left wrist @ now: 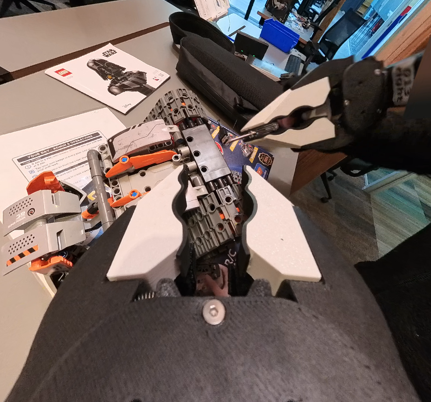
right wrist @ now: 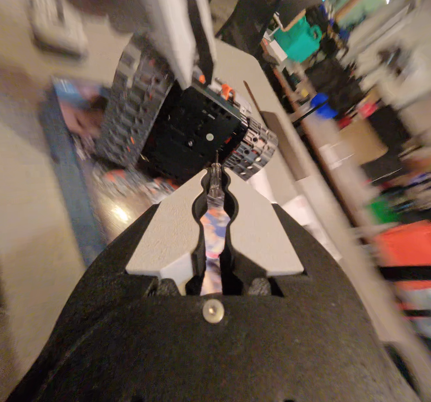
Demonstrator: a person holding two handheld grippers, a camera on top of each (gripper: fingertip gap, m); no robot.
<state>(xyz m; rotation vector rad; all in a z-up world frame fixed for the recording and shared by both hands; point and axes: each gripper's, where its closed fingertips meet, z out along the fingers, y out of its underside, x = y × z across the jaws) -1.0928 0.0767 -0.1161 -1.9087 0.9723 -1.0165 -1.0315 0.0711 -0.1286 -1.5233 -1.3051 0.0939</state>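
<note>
Writing shows on several things, and I do not copy it. A white booklet [left wrist: 107, 78] on the desk [left wrist: 70, 29] carries logos and a title. A white sheet [left wrist: 58, 150] has a dark header and printed lines. The toy vehicle [left wrist: 200, 155] has small marks on its grey panels [left wrist: 35, 213]. A blue leaflet [left wrist: 247, 157] bears yellow labels. A handwritten band [left wrist: 402, 82] wraps the right gripper [left wrist: 245, 136]. The right wrist view is too blurred to read.

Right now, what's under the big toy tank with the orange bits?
Under the toy tank lie a white printed sheet and a dark blue leaflet on the grey table. The tank covers their middles, so anything else beneath is hidden.
</note>
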